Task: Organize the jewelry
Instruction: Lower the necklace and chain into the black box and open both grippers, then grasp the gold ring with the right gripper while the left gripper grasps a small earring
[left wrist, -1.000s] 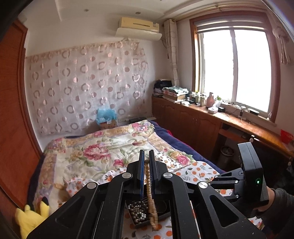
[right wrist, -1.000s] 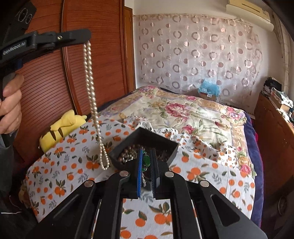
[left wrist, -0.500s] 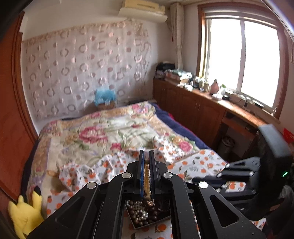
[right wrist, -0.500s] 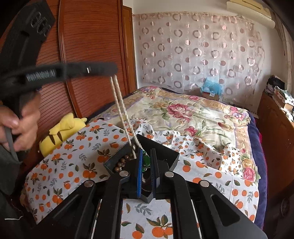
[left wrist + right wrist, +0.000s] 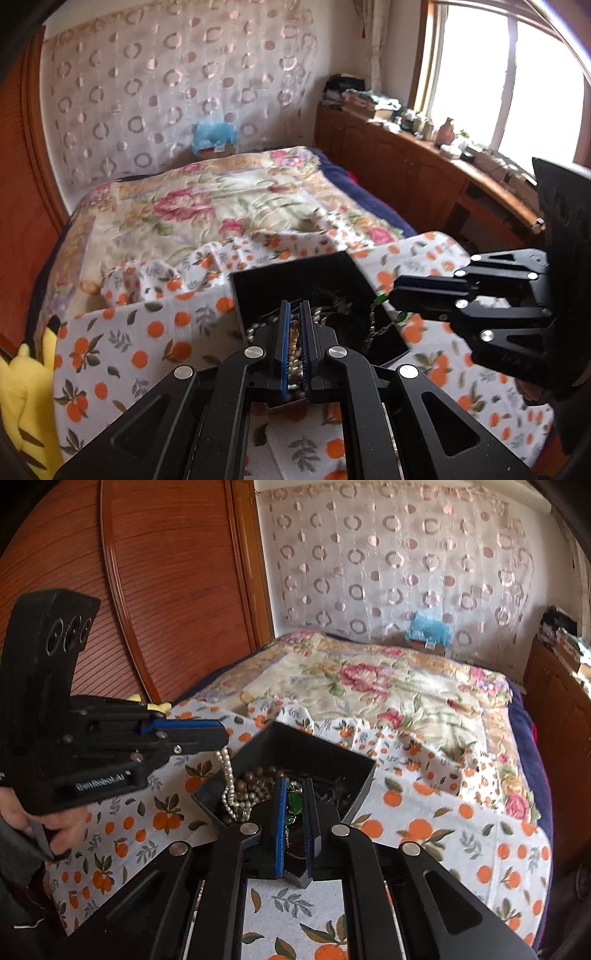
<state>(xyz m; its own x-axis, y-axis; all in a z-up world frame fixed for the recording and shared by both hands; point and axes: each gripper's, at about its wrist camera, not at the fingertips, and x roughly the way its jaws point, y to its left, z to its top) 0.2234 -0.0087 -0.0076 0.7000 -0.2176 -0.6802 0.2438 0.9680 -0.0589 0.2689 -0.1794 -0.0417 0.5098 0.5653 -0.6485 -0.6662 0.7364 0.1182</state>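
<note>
A black open box (image 5: 325, 753) (image 5: 295, 273) sits on an orange-print cloth on the bed and holds several bead strands. My left gripper (image 5: 295, 332) (image 5: 218, 738) is shut on a pearl necklace (image 5: 227, 779) (image 5: 294, 343), just above the box's left corner; the strand hangs down and pools inside the box. My right gripper (image 5: 295, 805) (image 5: 395, 295) is shut on a green bead necklace (image 5: 294, 803), low over the box's near corner; its chain (image 5: 376, 328) drapes over the box's right edge.
The orange-print cloth (image 5: 424, 827) covers the near part of a floral quilt (image 5: 369, 675). A yellow plush toy (image 5: 26, 387) lies at the bed's left edge. A wooden wardrobe (image 5: 147, 590) stands left, and wooden cabinets (image 5: 406, 173) under the window stand right.
My left gripper has come down from high above the bed to just over the box, so the pearl strand now coils into it. My right gripper stayed at the box.
</note>
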